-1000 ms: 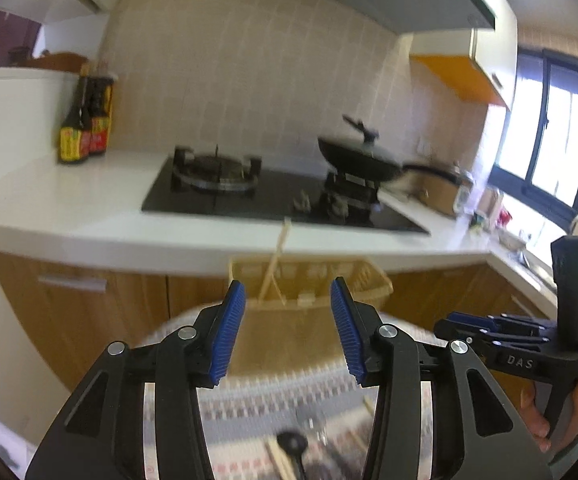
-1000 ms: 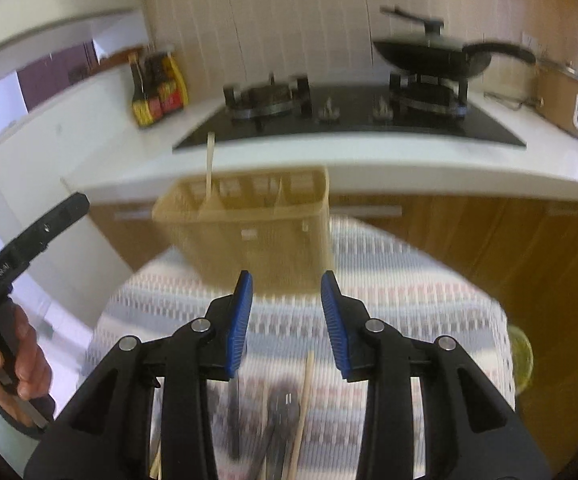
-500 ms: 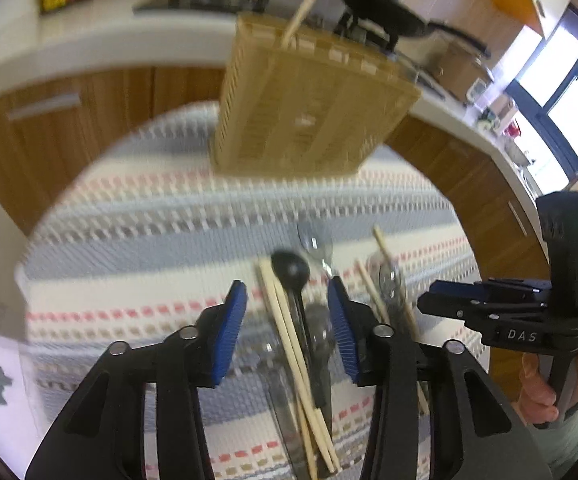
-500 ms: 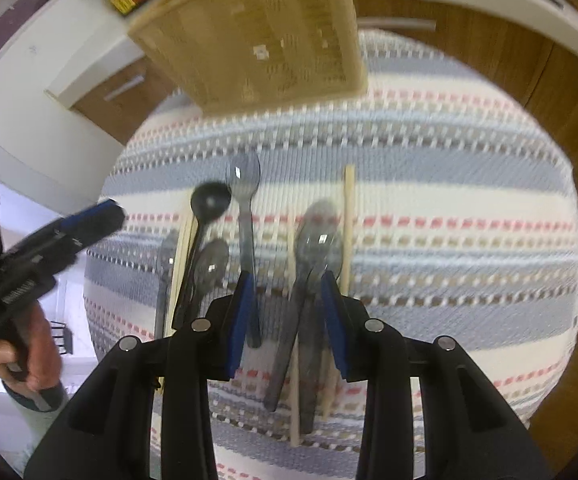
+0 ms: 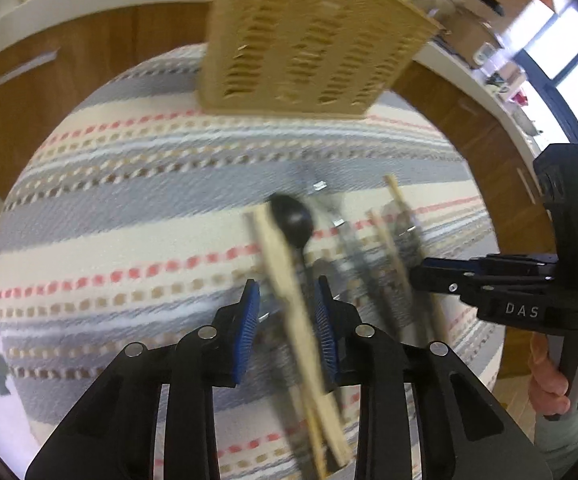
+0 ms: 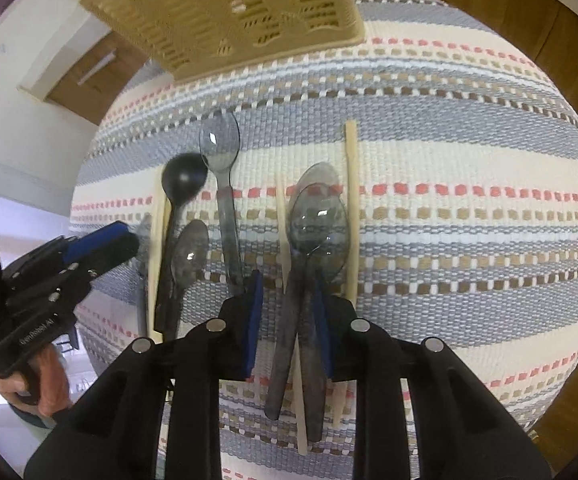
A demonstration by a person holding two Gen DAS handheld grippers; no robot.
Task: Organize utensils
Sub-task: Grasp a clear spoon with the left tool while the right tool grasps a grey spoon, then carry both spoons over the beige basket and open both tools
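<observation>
Left view, blurred: left gripper [image 5: 287,316] with jaws apart, astride a pale chopstick [image 5: 289,276] on the striped cloth [image 5: 129,216]; black spoon [image 5: 292,220] just past it at 12 o'clock, basket [image 5: 309,40] farther up; right gripper [image 5: 441,276] at 3 o'clock. Right view: right gripper [image 6: 287,308] with jaws apart, astride two grey spoons [image 6: 319,224]; basket [image 6: 229,12] at 11 o'clock, black spoon [image 6: 183,179] at 10 o'clock.

Both your wrist cameras look steeply down, close over the striped surface [image 6: 469,152]. Each frames the same utensil row and the basket [image 5: 309,40] beyond, your left view from the left.
</observation>
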